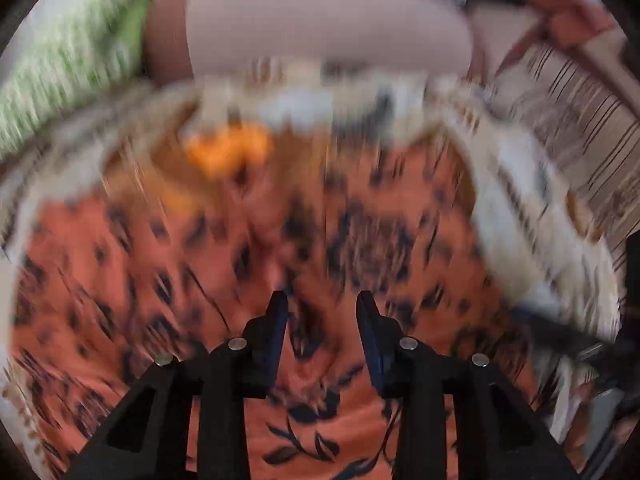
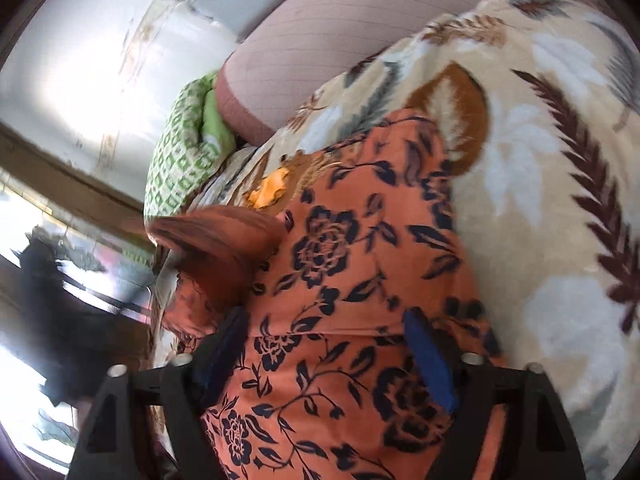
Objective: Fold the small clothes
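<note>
Orange floral garment [image 2: 352, 264]: spread on the leaf-print blanket [image 2: 560, 184], below a pink pillow [image 2: 360, 48]. Left tongs [image 1: 322, 308]: narrowly parted above the cloth, nothing between them; view blurred. Right tongs [image 2: 324, 344]: spread wide over the garment, gripping nothing.

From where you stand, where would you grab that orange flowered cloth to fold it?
Probably at the bunched-up edge of the orange flowered cloth, on the left in the right wrist view. It stands raised off the leaf-patterned blanket, so a finger could slip under it from that side. The middle lies flat, harder to pinch.
</note>
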Motion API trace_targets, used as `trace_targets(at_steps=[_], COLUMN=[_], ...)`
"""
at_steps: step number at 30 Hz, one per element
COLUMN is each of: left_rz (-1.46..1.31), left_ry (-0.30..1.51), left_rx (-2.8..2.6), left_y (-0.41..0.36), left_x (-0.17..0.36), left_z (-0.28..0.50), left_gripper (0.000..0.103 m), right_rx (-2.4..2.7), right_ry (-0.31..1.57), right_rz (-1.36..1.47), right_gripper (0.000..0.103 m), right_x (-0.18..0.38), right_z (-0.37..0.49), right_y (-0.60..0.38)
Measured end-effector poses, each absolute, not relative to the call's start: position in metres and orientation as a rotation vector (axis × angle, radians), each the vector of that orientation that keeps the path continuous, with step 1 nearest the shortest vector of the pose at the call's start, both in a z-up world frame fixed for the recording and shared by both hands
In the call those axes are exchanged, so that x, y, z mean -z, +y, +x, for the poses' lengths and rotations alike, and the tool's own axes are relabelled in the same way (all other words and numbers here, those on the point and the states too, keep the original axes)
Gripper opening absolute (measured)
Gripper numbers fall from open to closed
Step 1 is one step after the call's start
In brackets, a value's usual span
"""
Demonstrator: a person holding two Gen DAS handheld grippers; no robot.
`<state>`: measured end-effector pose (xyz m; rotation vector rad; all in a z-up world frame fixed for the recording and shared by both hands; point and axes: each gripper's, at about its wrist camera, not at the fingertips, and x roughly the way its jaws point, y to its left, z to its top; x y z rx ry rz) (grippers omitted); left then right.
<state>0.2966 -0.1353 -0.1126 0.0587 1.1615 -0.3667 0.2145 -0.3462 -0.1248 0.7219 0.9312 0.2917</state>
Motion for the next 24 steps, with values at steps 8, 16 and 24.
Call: trace_targets(at_steps=[8, 16, 24], left_rz=[-0.164, -0.194, -0.103], left_ry=[0.901, 0.902, 1.018], left_rx=[0.323, -0.033, -0.098], left_y=[-0.02, 0.104, 0.097], left_x=[0.041, 0.068, 0.113], left_z=[0.241, 0.249, 0.27], left_gripper=[0.075, 0.076, 0.076], right_rx=[-0.32, -0.347, -0.161], right_ry=[0.915, 0.886, 0.964], right_rz=[0.633, 0.106, -0.085], right_gripper=[0.094, 0.094, 0.003], right_x=[0.11, 0.076, 0.101], right_z=[0.225, 0.242, 0.298], right_y=[-0.324, -0.189, -0.159])
